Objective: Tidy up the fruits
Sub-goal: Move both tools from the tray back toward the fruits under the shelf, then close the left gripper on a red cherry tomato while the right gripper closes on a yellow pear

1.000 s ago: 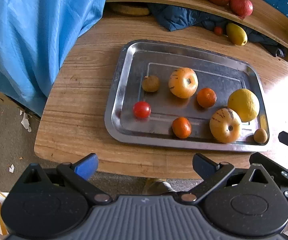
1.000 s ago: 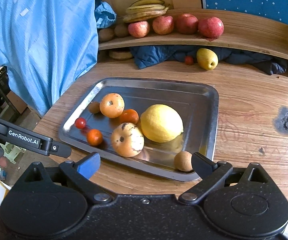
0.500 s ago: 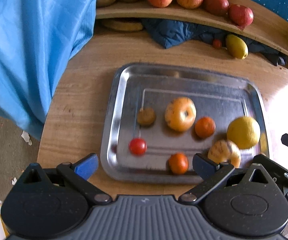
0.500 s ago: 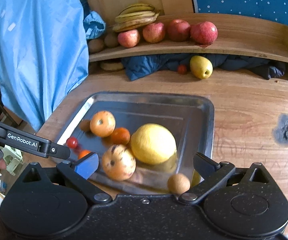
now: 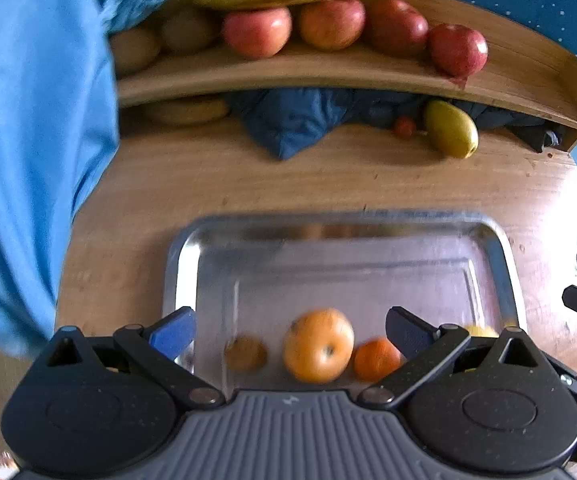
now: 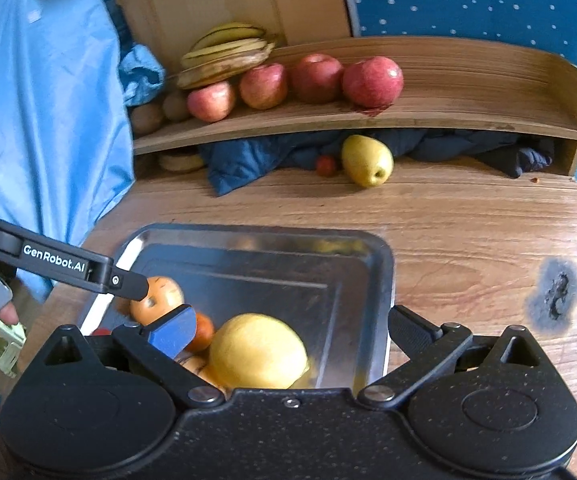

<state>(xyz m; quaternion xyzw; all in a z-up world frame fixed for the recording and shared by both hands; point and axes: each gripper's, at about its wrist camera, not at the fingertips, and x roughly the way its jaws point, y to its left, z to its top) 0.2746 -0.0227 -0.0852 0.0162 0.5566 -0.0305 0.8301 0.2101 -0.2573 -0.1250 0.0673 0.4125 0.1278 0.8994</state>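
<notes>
A steel tray [image 5: 500, 256] [image 6: 384, 264] lies on the wooden table. In the left wrist view an orange persimmon-like fruit [image 5: 318, 345], a small orange [image 5: 376, 360] and a brown fruit [image 5: 245, 354] sit at its near edge, between the fingers of my open left gripper [image 5: 290, 328]. In the right wrist view a big yellow lemon [image 6: 258, 350] lies just below my open right gripper [image 6: 290, 326], with the orange fruit [image 6: 158, 298] partly hidden behind the left gripper's finger. Neither gripper holds anything.
A curved wooden shelf [image 6: 448, 120] at the back carries several red apples [image 6: 372, 80], bananas [image 6: 224, 54] and brown fruits. Beneath it lie a dark blue cloth [image 6: 256, 156], a yellow-green pear [image 6: 366, 160] and a small tomato [image 6: 325, 166]. Blue fabric [image 5: 28, 140] hangs at left.
Both grippers have moved forward over the tray and tipped up toward the shelf. The near fruits have slipped under the gripper bodies. Both stay open.
</notes>
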